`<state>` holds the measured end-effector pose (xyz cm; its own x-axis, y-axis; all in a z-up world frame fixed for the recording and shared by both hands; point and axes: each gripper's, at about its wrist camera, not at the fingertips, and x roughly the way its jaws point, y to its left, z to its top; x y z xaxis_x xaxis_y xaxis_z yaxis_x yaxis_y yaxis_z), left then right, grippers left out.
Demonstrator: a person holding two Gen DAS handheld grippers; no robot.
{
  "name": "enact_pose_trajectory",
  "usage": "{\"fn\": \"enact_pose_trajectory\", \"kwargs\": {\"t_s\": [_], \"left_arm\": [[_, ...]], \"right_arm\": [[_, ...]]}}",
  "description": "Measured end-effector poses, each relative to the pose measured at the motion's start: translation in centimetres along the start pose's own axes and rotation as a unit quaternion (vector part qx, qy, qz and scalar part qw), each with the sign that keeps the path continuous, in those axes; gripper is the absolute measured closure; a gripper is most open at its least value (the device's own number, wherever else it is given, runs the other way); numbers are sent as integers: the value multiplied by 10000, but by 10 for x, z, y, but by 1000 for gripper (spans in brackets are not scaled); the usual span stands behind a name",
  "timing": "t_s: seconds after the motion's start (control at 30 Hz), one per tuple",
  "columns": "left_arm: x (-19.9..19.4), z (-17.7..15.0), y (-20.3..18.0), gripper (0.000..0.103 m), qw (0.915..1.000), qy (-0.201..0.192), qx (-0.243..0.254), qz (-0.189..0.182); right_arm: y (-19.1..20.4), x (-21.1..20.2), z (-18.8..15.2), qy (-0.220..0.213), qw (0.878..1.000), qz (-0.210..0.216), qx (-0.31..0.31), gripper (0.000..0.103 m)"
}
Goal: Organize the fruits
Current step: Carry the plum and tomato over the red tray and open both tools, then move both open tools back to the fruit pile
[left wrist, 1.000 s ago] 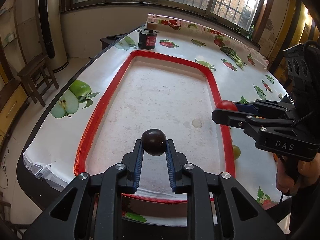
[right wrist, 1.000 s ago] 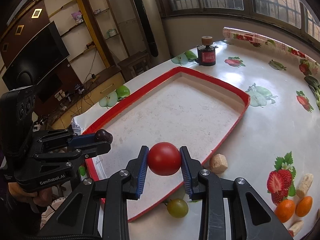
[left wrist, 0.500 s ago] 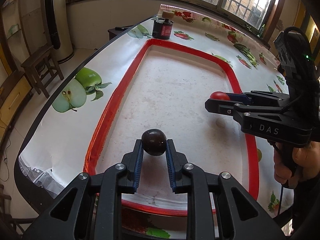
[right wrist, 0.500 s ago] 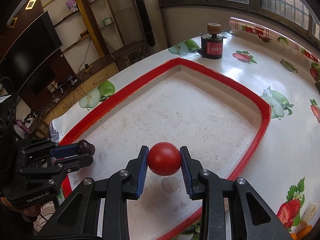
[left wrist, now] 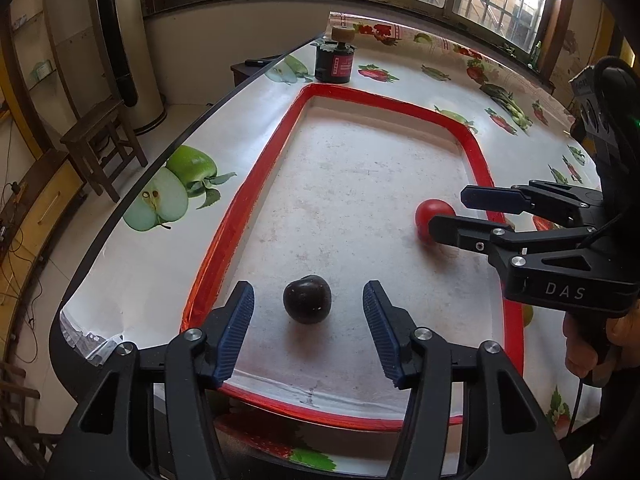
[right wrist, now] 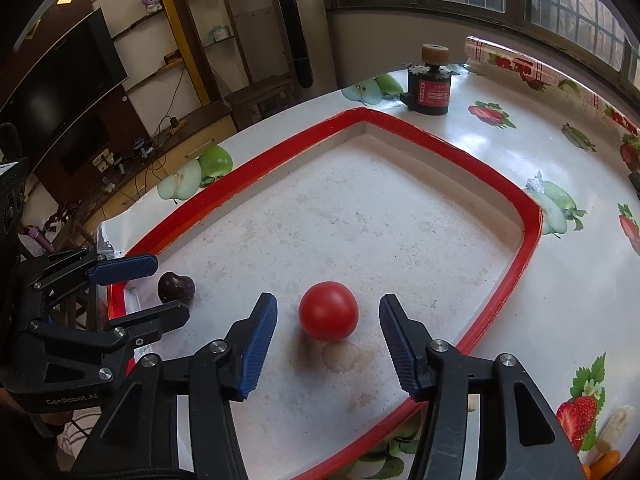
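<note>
Two fruits in tray (left wrist: pixel 256 184); only right view shows TV (right wrist: pixel 60 92)

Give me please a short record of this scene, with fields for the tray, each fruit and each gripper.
tray: red-rimmed tray on the fruit-print table, worn white floor
dark fruit: dark plum resting on tray floor, near left rim
red fruit: red tomato resting on tray floor, near right rim
left gripper: left gripper open, fingers either side of plum, not touching
right gripper: right gripper open, fingers apart from tomato
other: dark jar beyond tray
</note>
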<state>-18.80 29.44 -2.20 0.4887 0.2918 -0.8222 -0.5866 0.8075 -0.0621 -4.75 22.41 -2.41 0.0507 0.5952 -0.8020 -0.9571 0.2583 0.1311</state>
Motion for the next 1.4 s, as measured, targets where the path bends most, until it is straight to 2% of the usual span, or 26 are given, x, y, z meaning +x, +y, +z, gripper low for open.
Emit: {"fn": "enact_pose_trajectory", "kwargs": {"t_s": [0.37, 0.67, 1.03, 1.4], "left_arm": [[-16, -1, -12, 47, 9999, -94, 55, -45], [-26, -1, -36, 46, 9995, -158, 175, -233], [-34, -2, -87, 44, 9962, -219, 601, -596], [-36, -6, -141, 44, 9901, -157, 1030, -936]], "right_arm": [[-8, -49, -13, -343, 9993, -72, 100, 44], [-34, -88, -44, -545, 9970, -242, 489, 40], [-76, -139, -92, -709, 9905, -656, 976, 36], [-109, -171, -135, -767, 9825, -984, 1381, 34]]}}
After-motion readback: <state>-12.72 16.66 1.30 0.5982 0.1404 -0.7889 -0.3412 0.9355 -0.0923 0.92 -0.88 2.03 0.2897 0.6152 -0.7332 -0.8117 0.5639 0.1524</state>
